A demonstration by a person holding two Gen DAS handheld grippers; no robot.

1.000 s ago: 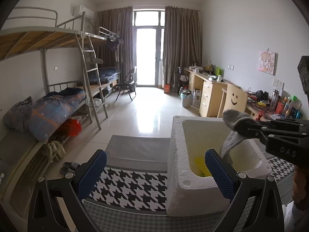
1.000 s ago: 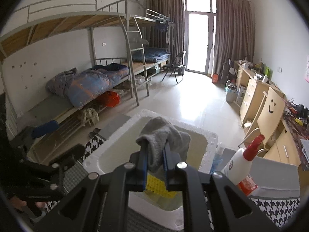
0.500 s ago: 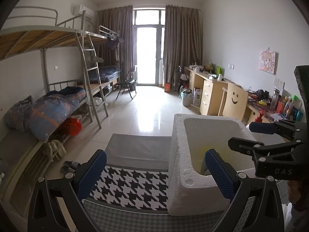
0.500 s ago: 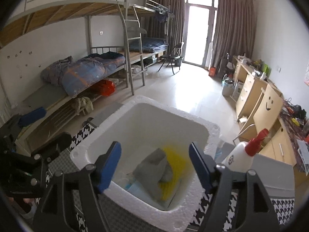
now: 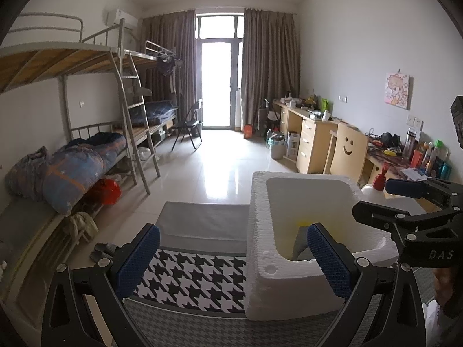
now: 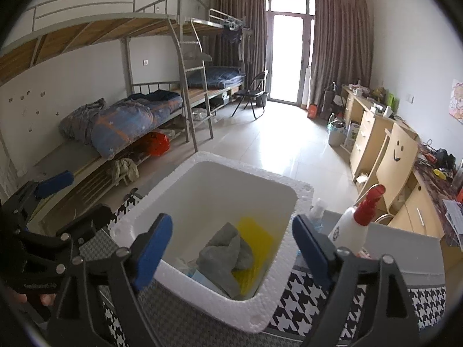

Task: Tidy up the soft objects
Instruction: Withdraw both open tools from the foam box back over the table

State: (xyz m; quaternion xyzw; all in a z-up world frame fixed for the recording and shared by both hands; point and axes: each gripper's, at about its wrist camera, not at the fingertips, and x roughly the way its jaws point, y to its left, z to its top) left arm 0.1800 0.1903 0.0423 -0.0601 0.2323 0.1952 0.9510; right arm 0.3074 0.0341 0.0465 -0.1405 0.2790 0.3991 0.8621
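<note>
My right tongs [image 6: 228, 248] have just been opening, nothing between them; the grey cloth [image 6: 224, 256] lies inside the foam box [image 6: 260, 310] on the worktop. My left tongs [image 5: 231, 263] gape empty.

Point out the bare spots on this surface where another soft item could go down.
Free: the houndstooth cloth left of the foam box, and the plain grey strip behind it. Crowded: the box floor, under the grey cloth and yellow item; bottles flank its right.

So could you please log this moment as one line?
right gripper: just opened, empty | grey cloth: in foam box | left gripper: open, empty
</note>
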